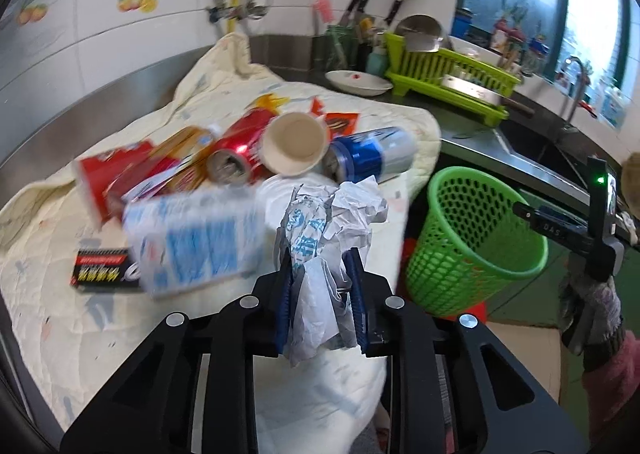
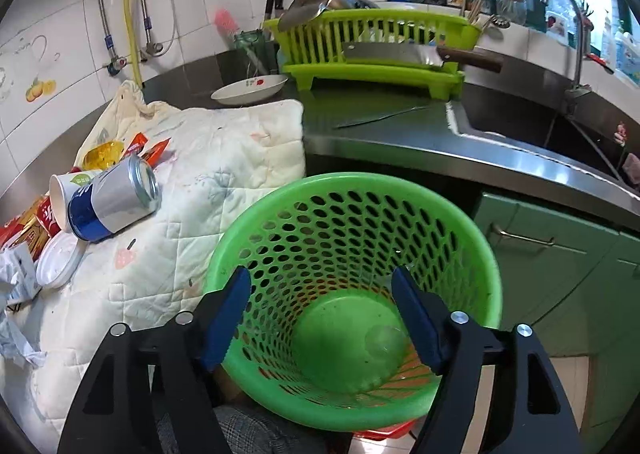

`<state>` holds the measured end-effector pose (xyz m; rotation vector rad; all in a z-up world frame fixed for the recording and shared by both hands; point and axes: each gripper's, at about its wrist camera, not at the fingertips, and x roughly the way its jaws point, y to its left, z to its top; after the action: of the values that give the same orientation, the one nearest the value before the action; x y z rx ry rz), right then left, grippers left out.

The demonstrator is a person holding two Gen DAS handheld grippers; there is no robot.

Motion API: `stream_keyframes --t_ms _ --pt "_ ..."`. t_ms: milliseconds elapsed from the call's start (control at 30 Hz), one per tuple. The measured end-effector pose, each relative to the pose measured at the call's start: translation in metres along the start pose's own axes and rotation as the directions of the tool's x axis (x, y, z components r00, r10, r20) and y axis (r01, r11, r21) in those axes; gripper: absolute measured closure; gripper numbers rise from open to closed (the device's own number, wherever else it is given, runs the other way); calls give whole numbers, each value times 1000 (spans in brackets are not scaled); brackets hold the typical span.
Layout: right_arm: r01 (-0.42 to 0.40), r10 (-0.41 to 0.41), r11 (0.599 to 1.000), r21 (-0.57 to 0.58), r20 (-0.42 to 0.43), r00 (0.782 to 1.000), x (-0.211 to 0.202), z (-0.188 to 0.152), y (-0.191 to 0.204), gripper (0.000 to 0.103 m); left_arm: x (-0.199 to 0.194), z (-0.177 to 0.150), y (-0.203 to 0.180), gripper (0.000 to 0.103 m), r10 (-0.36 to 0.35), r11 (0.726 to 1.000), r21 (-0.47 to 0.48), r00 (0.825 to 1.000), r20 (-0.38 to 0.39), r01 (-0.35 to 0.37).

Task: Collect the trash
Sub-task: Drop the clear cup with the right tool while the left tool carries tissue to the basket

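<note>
My left gripper (image 1: pixel 320 266) is shut on a crumpled white and blue paper wrapper (image 1: pixel 320 230), held above the cream quilted cloth (image 1: pixel 120 334). On the cloth lie a red can (image 1: pixel 240 150), a paper cup (image 1: pixel 294 144), a blue and silver can (image 1: pixel 372 154), a blue and white carton (image 1: pixel 196 238), a red box (image 1: pixel 116 174) and a black packet (image 1: pixel 100 272). The green mesh basket (image 1: pixel 476 242) stands to the right, off the cloth's edge. My right gripper (image 2: pixel 320 294) is open over the basket (image 2: pixel 280 222), which looks empty inside.
A green dish rack (image 2: pixel 376 50) with a cleaver (image 2: pixel 400 54), a white plate (image 2: pixel 250 90) and a knife (image 2: pixel 380 116) sit on the steel counter. The sink (image 2: pixel 540 134) and tap are at the right. Green cabinets (image 2: pixel 560 254) are below.
</note>
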<state>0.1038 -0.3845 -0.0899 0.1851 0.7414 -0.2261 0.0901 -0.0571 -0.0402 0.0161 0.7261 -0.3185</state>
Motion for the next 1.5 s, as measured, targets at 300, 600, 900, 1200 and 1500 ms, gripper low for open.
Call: stream_keyframes --t_ms 300,600,900,1200,1500 --pt "5 -5 1000 13 35 999 -22 -5 -15 28 17 9 -30 80 -61 997 53 998 -4 61" --pt "21 -23 1000 16 71 997 -38 -4 -25 26 35 22 -70 80 -148 982 117 989 -17 149" --pt "65 -68 997 31 107 992 -56 -5 -47 21 70 41 -136 80 -264 944 184 962 -69 273" --pt "97 -101 994 39 117 988 -63 -13 -67 20 119 55 -200 80 -344 907 207 929 -140 367" --pt "107 -115 991 76 110 987 -61 -20 -85 18 159 54 -232 37 -359 902 178 912 -201 394"
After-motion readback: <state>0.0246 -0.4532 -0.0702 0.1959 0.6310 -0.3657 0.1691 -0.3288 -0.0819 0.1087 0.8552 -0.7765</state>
